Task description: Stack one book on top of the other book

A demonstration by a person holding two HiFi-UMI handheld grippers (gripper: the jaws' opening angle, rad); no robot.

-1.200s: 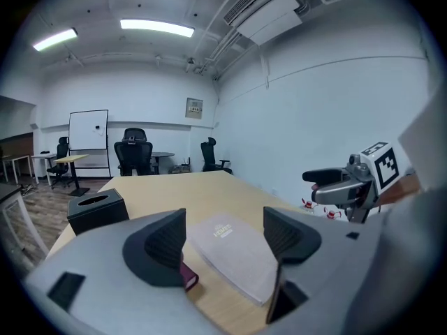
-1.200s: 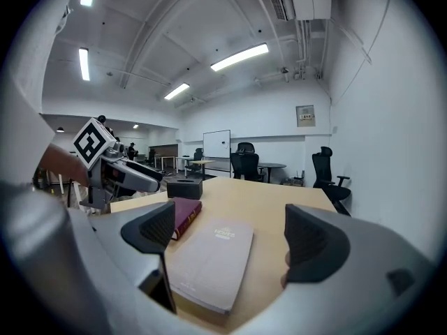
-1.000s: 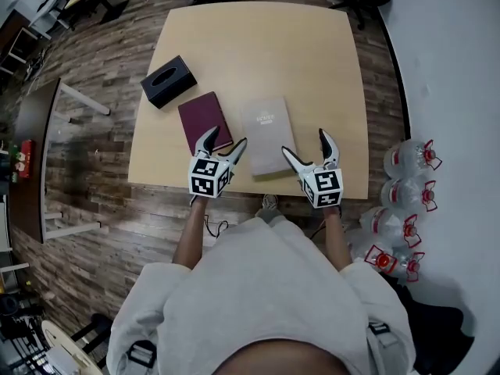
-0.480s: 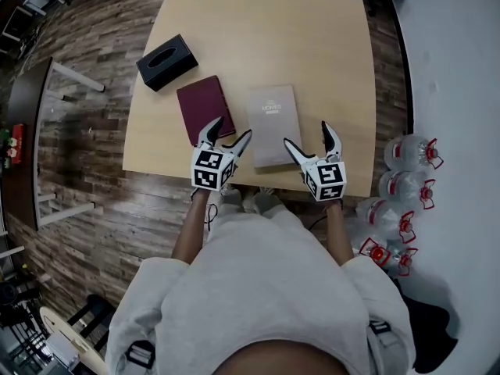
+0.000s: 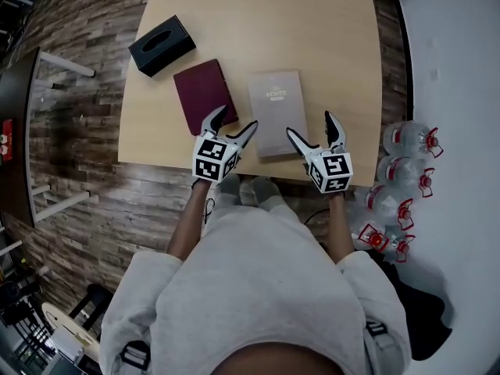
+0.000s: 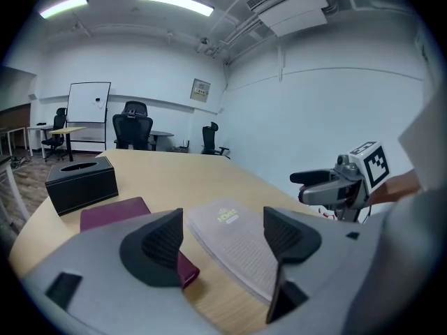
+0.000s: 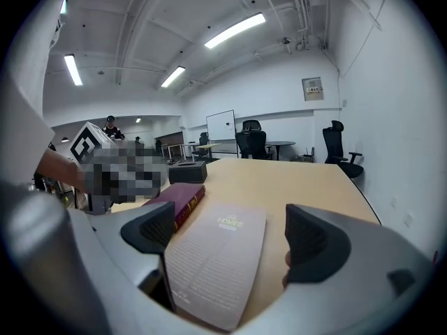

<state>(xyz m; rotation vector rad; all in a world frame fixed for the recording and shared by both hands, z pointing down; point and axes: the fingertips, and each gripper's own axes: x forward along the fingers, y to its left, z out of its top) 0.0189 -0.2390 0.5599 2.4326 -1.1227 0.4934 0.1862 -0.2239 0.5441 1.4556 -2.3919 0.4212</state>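
Books lay side by side, not touching, on the desk (image 5: 328, 37): maroon book (image 5: 201, 92) left, grey book (image 5: 277, 109) right. Both the left gripper (image 5: 237, 118) and the right gripper (image 5: 309, 125) hovered at its near edge, jaws wide apart and empty. The left one hid the maroon book's near corner.

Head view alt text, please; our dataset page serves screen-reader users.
A person holds the left gripper and right gripper, both open and empty, at the near edge of a wooden table. Ahead a maroon book and a grey book lie side by side, unstacked, a black tissue box beyond.
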